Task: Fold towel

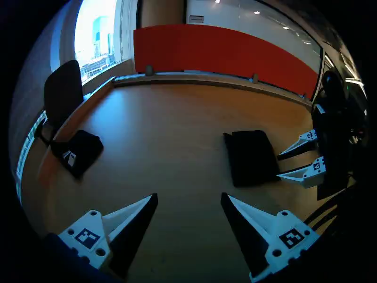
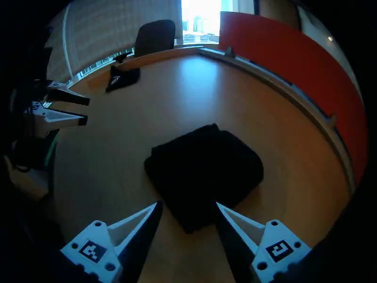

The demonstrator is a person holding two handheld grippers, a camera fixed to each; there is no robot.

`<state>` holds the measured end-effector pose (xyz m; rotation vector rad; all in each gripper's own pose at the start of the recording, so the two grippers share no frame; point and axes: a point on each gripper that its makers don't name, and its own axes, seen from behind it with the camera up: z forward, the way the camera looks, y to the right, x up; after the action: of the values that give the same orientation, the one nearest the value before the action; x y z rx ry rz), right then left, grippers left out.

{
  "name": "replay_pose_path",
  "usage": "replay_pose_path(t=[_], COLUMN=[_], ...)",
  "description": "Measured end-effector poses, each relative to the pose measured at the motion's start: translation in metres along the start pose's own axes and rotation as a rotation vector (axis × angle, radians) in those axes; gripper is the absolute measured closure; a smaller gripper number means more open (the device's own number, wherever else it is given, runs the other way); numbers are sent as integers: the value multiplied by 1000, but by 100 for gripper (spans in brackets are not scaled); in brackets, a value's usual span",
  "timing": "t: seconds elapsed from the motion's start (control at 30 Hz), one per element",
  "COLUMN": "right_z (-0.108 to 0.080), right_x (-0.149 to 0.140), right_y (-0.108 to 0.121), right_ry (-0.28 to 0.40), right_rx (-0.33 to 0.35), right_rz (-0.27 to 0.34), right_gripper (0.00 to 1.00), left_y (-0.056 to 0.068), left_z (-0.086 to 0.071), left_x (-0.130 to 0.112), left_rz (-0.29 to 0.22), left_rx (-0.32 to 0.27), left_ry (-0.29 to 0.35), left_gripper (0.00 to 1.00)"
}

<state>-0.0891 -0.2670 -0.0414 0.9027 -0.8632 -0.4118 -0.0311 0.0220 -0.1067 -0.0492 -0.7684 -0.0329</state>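
Observation:
A dark towel (image 2: 205,172) lies folded into a thick rectangle on the wooden table (image 2: 188,94). In the right gripper view my right gripper (image 2: 187,208) is open, hovering just above the towel's near edge, with nothing between its fingers. The left gripper view shows the same towel (image 1: 250,157) to the right, with the right gripper (image 1: 278,166) beside its far edge. My left gripper (image 1: 188,199) is open over bare table, well away from the towel. In the right gripper view, the left gripper (image 2: 86,110) sits at the table's left edge.
A second dark folded cloth (image 1: 77,151) with a white tag lies near the table's far left corner, beside a black office chair (image 1: 61,94). A red partition (image 1: 226,52) runs along the table's back edge. Bare wood surrounds the towel.

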Motion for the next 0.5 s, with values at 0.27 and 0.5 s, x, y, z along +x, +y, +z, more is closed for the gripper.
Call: replay_pose_path(t=[0.27, 0.5], right_z=[-3, 1], right_x=[-8, -27], right_y=[3, 2], right_ry=[1, -30], right_rx=[-15, -31], right_rz=[26, 21], right_gripper=[23, 25], left_y=[2, 2], left_z=[-2, -4], left_x=[-1, -2], left_rz=[5, 1], left_rx=[-1, 3], left_ry=[2, 5], left_gripper=[0, 0])
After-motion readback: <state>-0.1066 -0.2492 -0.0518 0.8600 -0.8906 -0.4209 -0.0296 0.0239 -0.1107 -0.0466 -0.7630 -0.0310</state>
